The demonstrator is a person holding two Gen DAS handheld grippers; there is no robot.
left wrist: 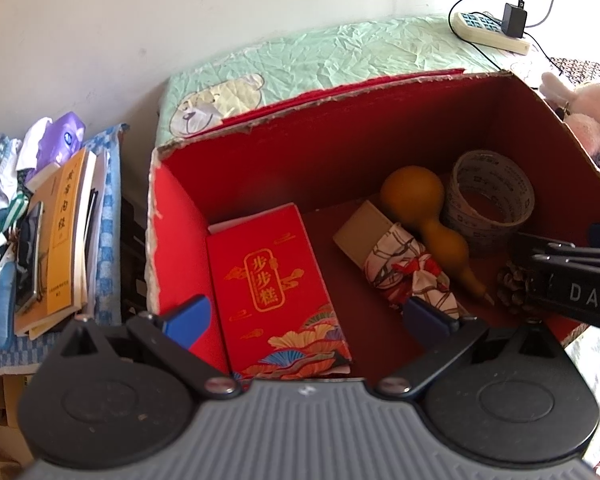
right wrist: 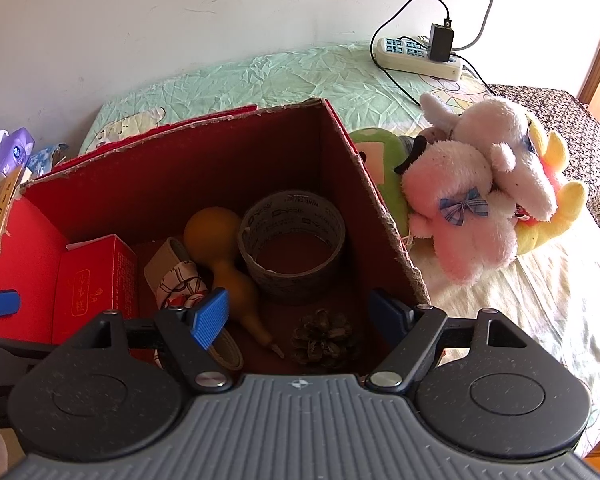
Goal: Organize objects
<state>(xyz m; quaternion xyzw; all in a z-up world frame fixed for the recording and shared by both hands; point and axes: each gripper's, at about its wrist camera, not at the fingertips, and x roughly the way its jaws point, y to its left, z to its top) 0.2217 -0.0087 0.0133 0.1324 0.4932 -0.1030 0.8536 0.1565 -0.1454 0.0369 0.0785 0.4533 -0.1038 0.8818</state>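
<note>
Box (right wrist: 364, 184) first: I have both grippers over it, the left gripper (left wrist: 306, 314) and right gripper (right wrist: 304, 312) spread wide, holding nothing. Inside lie a gourd (right wrist: 220, 248), tape roll (right wrist: 292, 240) and pinecone (right wrist: 324, 338). Next, I judge, the plush toys (right wrist: 472, 200) at right need fetching.

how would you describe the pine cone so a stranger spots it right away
Look in the red box on the bed. On its floor, at the near right corner, the pine cone lies in front of the tape roll and beside the gourd's pointed tip. It is the only small, dark, scaly thing there.
</note>
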